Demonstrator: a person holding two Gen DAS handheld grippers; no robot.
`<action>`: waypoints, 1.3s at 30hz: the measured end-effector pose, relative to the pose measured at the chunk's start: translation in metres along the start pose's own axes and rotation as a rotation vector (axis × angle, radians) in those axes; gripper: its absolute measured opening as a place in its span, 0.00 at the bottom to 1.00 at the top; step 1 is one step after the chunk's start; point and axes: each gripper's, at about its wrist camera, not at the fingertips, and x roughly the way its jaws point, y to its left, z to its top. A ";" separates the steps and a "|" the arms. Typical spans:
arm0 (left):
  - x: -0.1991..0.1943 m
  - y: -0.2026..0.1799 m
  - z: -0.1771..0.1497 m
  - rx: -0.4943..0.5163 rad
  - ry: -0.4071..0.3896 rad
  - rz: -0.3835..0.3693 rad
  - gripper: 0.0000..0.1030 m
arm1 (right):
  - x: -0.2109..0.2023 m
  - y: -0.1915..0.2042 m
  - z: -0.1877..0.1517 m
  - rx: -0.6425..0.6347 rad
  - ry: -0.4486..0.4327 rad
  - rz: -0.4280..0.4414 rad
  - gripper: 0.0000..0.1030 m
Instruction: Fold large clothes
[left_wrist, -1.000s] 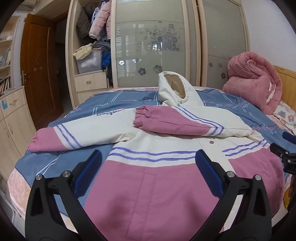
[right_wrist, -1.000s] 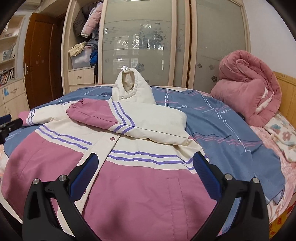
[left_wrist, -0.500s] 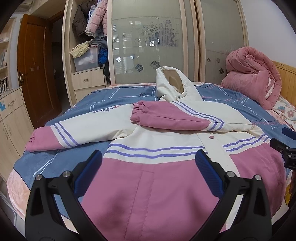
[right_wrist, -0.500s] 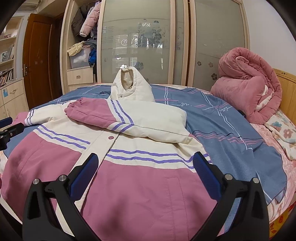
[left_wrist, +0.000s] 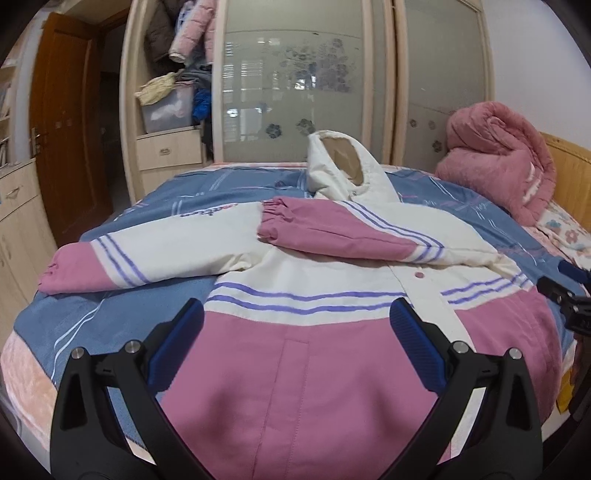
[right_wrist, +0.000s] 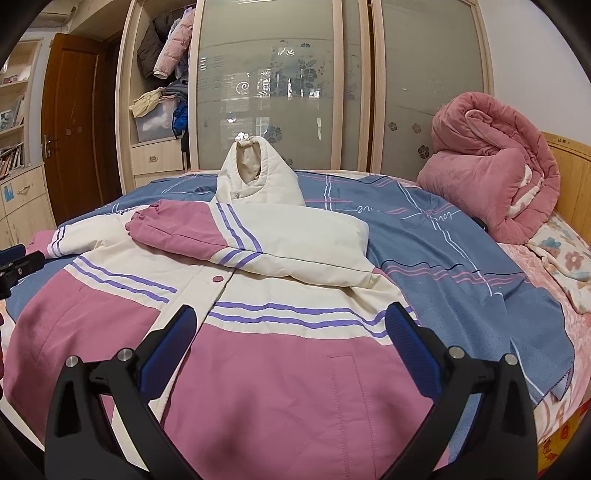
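A pink and cream hooded jacket (left_wrist: 303, 354) with purple stripes lies front up on the bed; it also shows in the right wrist view (right_wrist: 258, 369). Its right sleeve (left_wrist: 351, 240) is folded across the chest, also seen from the right wrist (right_wrist: 229, 236). Its left sleeve (left_wrist: 122, 258) lies stretched out to the left. The hood (left_wrist: 343, 173) stands up at the far end. My left gripper (left_wrist: 295, 332) is open and empty above the pink hem. My right gripper (right_wrist: 290, 332) is open and empty above the hem's right half.
The bed has a blue sheet (right_wrist: 461, 266). A rolled pink quilt (right_wrist: 491, 177) lies at the far right by the wooden headboard (right_wrist: 569, 162). A wardrobe with frosted doors (left_wrist: 306, 85) and an open clothes shelf (left_wrist: 173, 96) stands behind. A brown door (left_wrist: 70, 122) is at left.
Both grippers have tilted slightly and drawn a little back over the hem, still open. The jacket has not moved.
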 end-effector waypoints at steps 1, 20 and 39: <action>0.002 0.000 0.000 0.005 0.011 0.002 0.98 | 0.000 0.000 0.000 0.001 0.002 0.000 0.99; 0.007 0.214 -0.003 -0.696 -0.003 -0.160 0.98 | 0.007 0.006 -0.002 -0.002 0.019 0.020 0.99; 0.053 0.390 -0.074 -1.218 -0.109 -0.147 0.84 | 0.016 0.018 -0.006 -0.019 0.043 0.034 0.99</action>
